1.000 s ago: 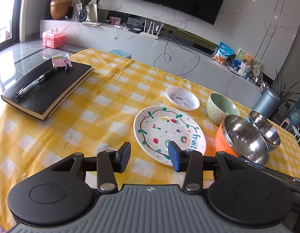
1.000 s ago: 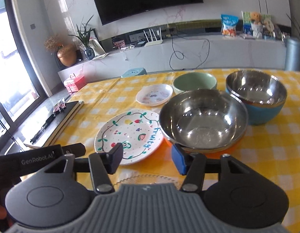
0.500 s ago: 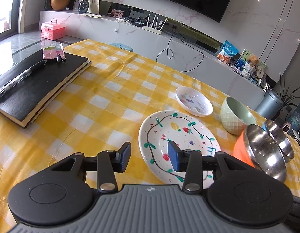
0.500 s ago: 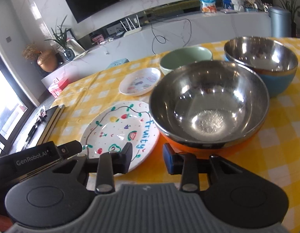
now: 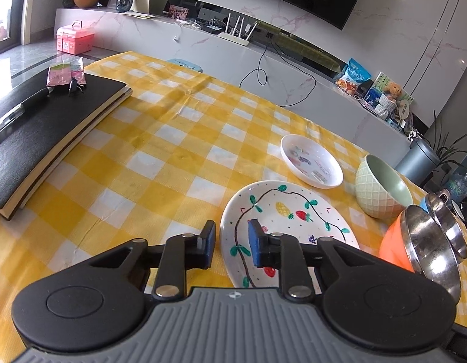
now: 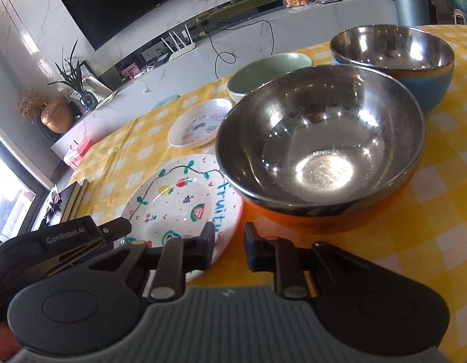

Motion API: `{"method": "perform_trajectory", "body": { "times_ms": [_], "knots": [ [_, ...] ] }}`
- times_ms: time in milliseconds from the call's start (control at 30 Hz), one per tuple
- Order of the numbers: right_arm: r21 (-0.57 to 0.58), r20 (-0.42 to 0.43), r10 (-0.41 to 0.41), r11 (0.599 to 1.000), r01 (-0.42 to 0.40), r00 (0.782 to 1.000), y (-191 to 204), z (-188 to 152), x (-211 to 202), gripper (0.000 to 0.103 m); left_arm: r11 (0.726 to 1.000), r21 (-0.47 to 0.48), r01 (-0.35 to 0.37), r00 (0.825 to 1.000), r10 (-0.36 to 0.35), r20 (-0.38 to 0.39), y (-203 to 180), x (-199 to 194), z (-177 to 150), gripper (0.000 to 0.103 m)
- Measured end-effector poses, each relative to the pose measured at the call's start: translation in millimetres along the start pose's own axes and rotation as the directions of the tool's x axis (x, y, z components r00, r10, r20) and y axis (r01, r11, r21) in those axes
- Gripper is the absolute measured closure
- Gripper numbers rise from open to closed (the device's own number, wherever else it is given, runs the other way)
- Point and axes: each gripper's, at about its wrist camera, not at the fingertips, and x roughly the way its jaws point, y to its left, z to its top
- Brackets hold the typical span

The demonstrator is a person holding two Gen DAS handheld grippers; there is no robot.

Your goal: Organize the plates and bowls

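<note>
Two grippers, both closing, nothing pinched yet: left gripper (image 5: 231,248) straddles the near-left rim of the painted plate (image 5: 294,220) by the table's (image 5: 172,139) near edge; right gripper (image 6: 228,249) nears its right rim beside the orange bowl (image 6: 321,151). Step: grasping plate. Next: clamp the rim, then lift level.

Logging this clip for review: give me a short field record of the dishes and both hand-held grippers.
surface: yellow checked cloth
plates: fruit plate; small plate
bowls: green bowl; orange bowl; blue bowl
stacking: none, all apart
left hand-held gripper: closing, fruit plate's rim between its jaws
right hand-held gripper: closing, holds nothing
</note>
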Motion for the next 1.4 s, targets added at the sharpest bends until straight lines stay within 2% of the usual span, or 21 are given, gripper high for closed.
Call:
{"method": "perform_trajectory", "body": {
  "times_ms": [167,567,967,1400],
  "knots": [
    [0.002,0.005,0.003,1.0,-0.003,1.0,0.3,0.4,1.4,0.088,1.0,0.004,-0.001,1.0,0.001,-0.004,1.3,3.1,-0.6,0.087],
    [-0.006,0.028,0.011,1.0,-0.011,1.0,1.7,-2.0,-8.5,0.091,1.0,0.031,-0.004,1.0,0.004,0.016,0.1,-9.2,0.3,0.088],
    [-0.032,0.017,0.053,0.998,-0.052,0.998,4.0,-5.0,-32.2,0.091,1.0,-0.004,-0.016,0.999,0.016,0.029,4.4,-40.7,-8.5,0.088],
    [-0.075,-0.021,0.068,0.995,-0.069,0.997,1.3,-8.2,-17.2,0.093,0.999,-0.031,-0.045,0.999,0.045,0.001,13.7,-40.3,-20.3,0.088]
  ]
}}
